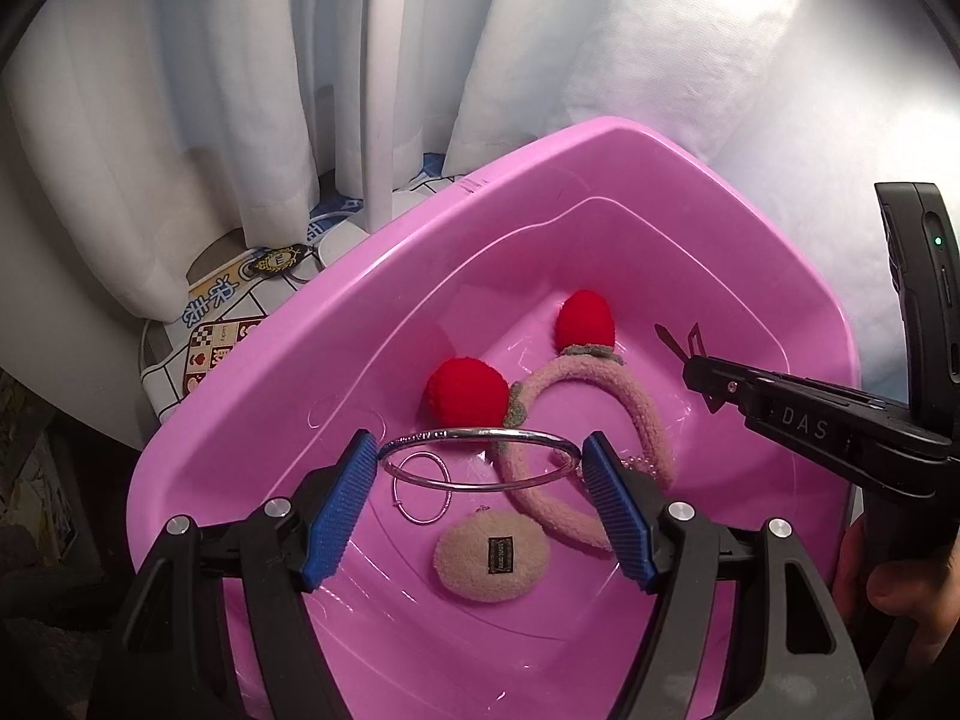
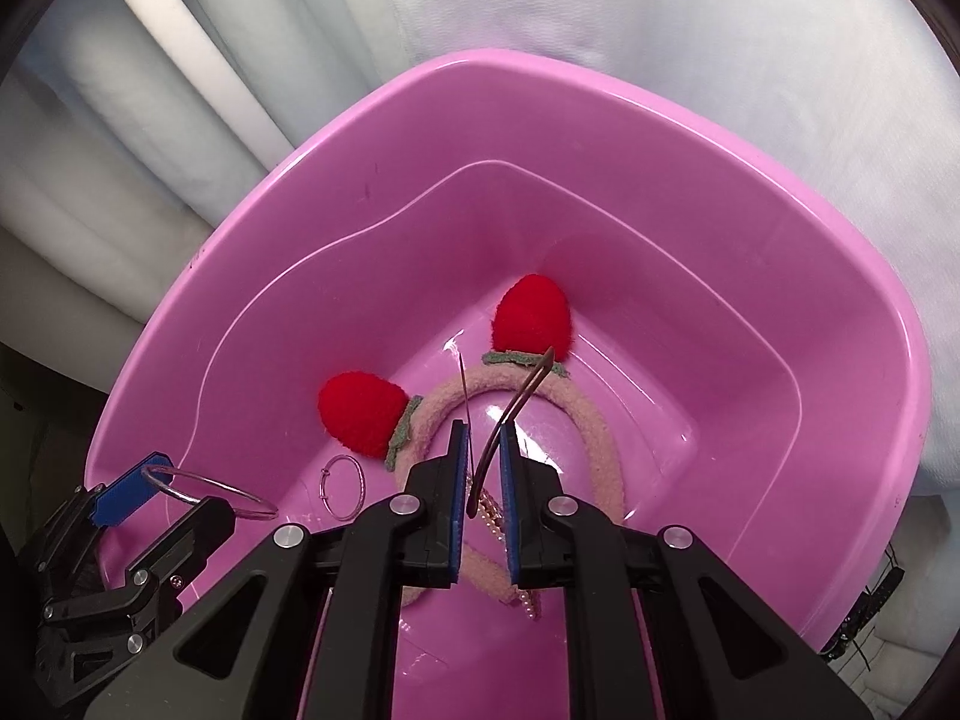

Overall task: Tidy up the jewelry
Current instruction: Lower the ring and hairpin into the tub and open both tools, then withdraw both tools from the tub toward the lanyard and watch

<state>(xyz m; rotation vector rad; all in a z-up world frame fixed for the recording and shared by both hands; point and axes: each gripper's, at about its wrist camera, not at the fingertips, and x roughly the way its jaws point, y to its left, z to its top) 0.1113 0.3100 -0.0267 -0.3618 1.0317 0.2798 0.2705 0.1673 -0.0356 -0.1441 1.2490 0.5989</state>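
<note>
Two sets of tongs are over the same pink tub, so going one camera at a time.

Left wrist view: the left tongs are spread wide with a big silver bangle spanning the gap, its ends pressed against both blue pads — so they're gripping it, held up over the pink tub. Down in the tub lie a fuzzy pink headband with two red strawberry ears, a thin wire hoop just below the bangle, and a beige fluffy hair clip with a small dark label. A bit of pearl chain peeks out beside the right pad. Off to the right the right tongs come in from the side with a thin dark hairpin sticking out of the tip. Behind the tub hangs a white curtain, and a printed cloth shows at the left.

Right wrist view: the right tongs are nearly closed, pinching the dark hairpin, whose two prongs fan out ahead above the headband. Pearl chain shows between the pads, lying on the tub floor. At lower left the left tongs hold the bangle — wire hoop sits just right of it, on the tub bottom.
</note>
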